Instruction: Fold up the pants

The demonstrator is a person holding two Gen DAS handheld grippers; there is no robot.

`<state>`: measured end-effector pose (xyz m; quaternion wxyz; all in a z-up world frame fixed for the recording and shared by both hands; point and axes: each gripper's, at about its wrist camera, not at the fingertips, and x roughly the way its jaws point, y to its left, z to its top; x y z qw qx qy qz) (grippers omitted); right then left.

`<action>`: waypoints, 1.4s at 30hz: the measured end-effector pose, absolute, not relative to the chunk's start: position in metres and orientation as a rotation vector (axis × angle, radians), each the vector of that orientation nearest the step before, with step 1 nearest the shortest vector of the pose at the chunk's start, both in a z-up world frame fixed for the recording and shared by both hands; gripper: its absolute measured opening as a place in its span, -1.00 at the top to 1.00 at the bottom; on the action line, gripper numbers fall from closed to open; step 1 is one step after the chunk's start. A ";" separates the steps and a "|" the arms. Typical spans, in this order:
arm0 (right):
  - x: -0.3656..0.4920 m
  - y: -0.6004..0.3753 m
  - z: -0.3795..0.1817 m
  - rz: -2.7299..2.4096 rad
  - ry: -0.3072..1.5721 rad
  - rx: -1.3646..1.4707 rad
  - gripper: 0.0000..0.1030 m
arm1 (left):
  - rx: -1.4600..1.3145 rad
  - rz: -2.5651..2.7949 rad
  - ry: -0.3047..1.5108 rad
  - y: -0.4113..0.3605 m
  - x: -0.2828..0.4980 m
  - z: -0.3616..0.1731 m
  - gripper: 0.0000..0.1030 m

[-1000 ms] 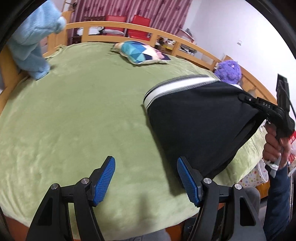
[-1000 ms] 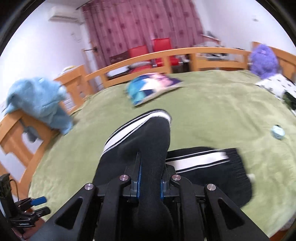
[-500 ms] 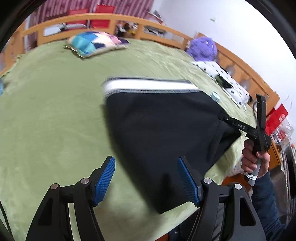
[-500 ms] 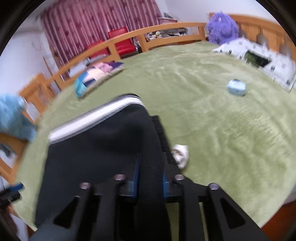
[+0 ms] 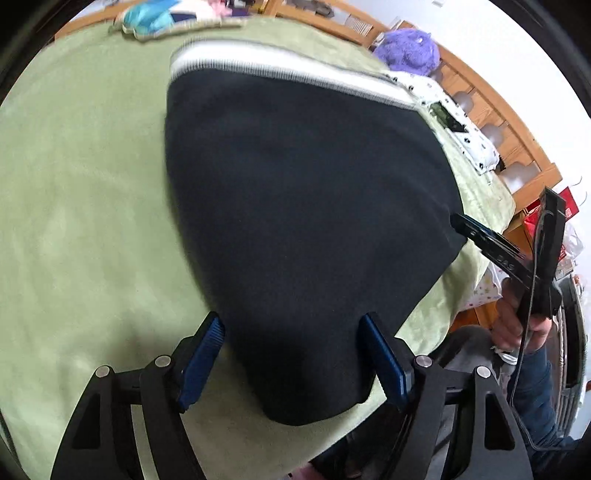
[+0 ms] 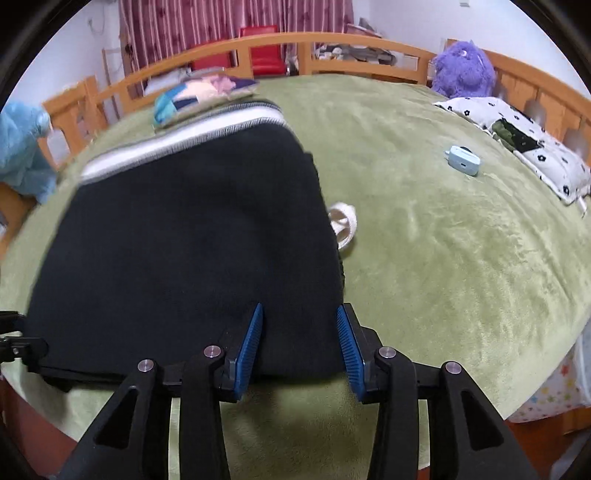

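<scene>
Green plush blanket [image 6: 443,258] covers a bed with a wooden rail [image 6: 332,40] round it; red curtains [image 6: 221,22] and red chairs [image 6: 264,48] stand behind. On the blanket the black pants [image 5: 303,206] lie folded into a broad slab, the white-striped band [image 5: 280,66] along the far edge and the near edge close to the bed's edge.

Left gripper [image 5: 291,354] hovers at the near corner of the pants with its blue pads [image 5: 201,354] spread wide, one over the blanket, the other over the black cloth; nothing is pinched between them. Right gripper [image 6: 301,347] has its jaws parted too, straddling the pants' near right corner (whether the pads touch the cloth I cannot tell). In the left view the right gripper [image 5: 458,223] shows from the side, its tip at the right edge of the pants.

A small white cloth bit [image 6: 343,225] pokes out beside the pants. Farther off lie a patchwork pillow [image 6: 199,96], a pale blue case [image 6: 463,160], a dotted pillow [image 6: 517,147], a purple plush [image 6: 463,70] and a blue plush [image 6: 22,151] on the rail.
</scene>
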<state>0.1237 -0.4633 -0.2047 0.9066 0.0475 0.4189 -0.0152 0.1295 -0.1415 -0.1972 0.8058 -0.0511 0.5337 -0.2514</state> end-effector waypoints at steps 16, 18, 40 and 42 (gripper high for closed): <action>0.250 -0.511 -0.218 0.169 0.993 0.418 -0.44 | -0.211 -0.452 1.098 -0.129 0.201 -0.200 -0.40; 0.259 -0.512 -0.228 0.217 1.023 0.475 -0.44 | -0.244 -0.455 1.114 -0.127 0.205 -0.210 -0.45; 0.227 -0.396 -0.142 0.367 0.845 0.523 0.60 | -0.295 -0.455 0.917 -0.013 0.206 -0.129 0.72; 0.224 -0.376 -0.145 0.412 0.847 0.542 0.60 | -0.263 -0.414 0.906 0.017 0.203 -0.120 0.72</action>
